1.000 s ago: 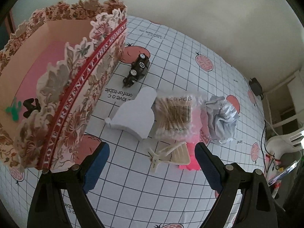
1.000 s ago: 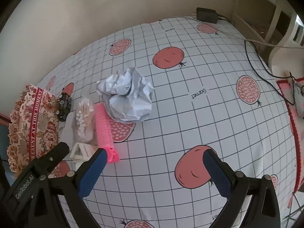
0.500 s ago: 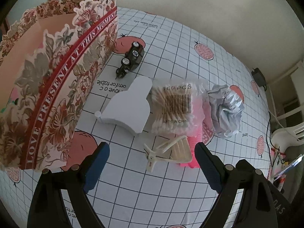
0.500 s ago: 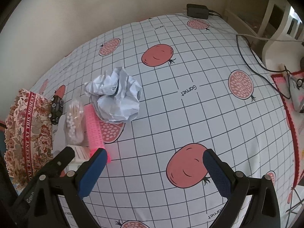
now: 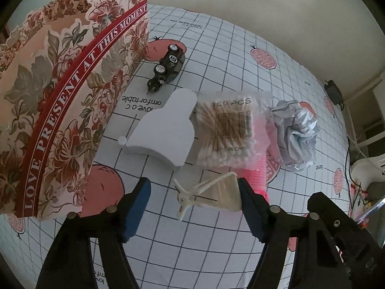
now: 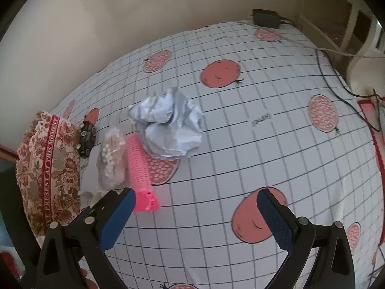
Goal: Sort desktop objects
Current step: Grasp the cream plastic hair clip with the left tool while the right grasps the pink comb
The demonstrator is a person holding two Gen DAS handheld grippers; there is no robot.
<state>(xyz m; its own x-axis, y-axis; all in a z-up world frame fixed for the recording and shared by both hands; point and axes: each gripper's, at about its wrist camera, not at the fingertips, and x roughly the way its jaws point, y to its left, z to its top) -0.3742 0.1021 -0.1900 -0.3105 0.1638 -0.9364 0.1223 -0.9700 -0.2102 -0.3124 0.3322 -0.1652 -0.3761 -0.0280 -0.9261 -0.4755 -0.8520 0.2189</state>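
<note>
In the left wrist view my left gripper [image 5: 193, 187] is open, its fingers on either side of a cream hair claw clip [image 5: 211, 193] lying on the tablecloth. Beyond it lie a white foam piece [image 5: 163, 130], a bag of cotton swabs [image 5: 228, 130], a pink comb [image 5: 255, 175], crumpled grey paper [image 5: 296, 134] and a black toy car [image 5: 168, 66]. The floral gift box [image 5: 60, 101] stands at left. My right gripper [image 6: 195, 200] is open and empty, beside the pink comb [image 6: 140, 168], with the crumpled paper [image 6: 170, 125] farther off.
The checked tablecloth with tomato prints [image 6: 240, 144] covers the table. A black power adapter [image 6: 266, 18] and cables [image 6: 336, 82] lie at the far right edge. A white plastic chair [image 5: 365, 168] stands past the table's right side.
My left gripper has moved forward and down, so the claw clip now lies between its fingers and the box interior is out of sight. My right gripper has shifted slightly and stays open.
</note>
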